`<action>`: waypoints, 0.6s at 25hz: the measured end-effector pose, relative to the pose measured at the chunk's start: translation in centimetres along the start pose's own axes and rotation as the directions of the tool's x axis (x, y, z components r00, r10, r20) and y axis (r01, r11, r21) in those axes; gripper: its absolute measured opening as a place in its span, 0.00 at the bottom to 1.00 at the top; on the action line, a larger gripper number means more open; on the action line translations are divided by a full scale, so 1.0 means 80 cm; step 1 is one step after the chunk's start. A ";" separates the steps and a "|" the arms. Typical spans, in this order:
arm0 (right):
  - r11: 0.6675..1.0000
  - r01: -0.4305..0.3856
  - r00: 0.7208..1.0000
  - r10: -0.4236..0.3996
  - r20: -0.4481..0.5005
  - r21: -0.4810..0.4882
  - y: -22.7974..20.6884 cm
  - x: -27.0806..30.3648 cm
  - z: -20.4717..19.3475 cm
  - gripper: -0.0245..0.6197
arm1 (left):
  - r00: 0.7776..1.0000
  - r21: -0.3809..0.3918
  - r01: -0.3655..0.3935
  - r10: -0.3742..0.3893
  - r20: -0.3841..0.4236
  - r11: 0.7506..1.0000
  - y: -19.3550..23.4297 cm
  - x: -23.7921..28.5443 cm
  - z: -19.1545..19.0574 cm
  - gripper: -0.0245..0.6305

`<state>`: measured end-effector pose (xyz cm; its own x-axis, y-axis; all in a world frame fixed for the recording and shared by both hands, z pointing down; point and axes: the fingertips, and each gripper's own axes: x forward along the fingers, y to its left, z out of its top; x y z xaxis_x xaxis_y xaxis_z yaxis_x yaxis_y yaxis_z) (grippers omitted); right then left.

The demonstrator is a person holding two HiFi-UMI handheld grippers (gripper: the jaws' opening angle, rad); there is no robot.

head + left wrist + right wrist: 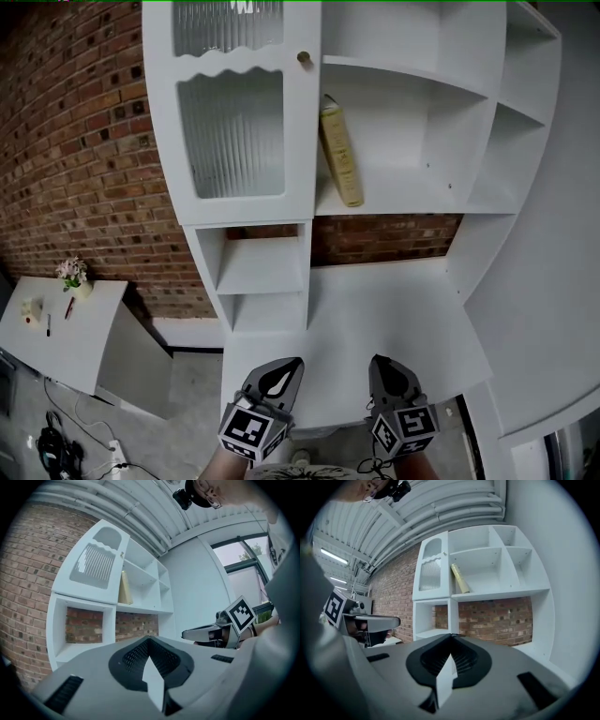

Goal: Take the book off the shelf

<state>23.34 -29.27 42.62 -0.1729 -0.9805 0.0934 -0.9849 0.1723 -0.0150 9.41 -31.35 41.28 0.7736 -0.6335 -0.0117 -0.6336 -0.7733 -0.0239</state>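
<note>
A yellowish book leans tilted in an open compartment of the white shelf unit, just right of the ribbed-glass cabinet door. The same book shows small in the left gripper view and again in the right gripper view. Both grippers hang low at the near edge of the white desk, far below the book. My left gripper is shut with nothing in it. My right gripper is shut and empty as well. From its own camera, the right gripper points toward the shelf unit.
The white desk surface lies under the shelves, with a brick wall behind. Small open cubbies stand at the desk's left. A low white table with a flower pot sits far left. Cables lie on the floor.
</note>
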 end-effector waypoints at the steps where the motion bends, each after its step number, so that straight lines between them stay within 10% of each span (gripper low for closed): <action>1: 1.000 -0.005 1.000 0.005 0.005 -0.006 -0.002 0.015 0.004 0.04 | 1.000 0.001 -0.017 0.017 0.002 1.000 0.013 0.007 0.000 0.06; 15: 0.976 -0.118 0.977 0.148 0.156 -0.185 -0.020 0.160 0.139 0.04 | 0.988 0.092 -0.151 0.148 0.043 0.984 0.078 0.073 0.050 0.06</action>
<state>22.68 -43.14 32.77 -0.3150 -0.9468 -0.0665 -0.9402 0.3016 0.1585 10.00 -39.77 37.10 0.6711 -0.7391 -0.0579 -0.7400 -0.6630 -0.1134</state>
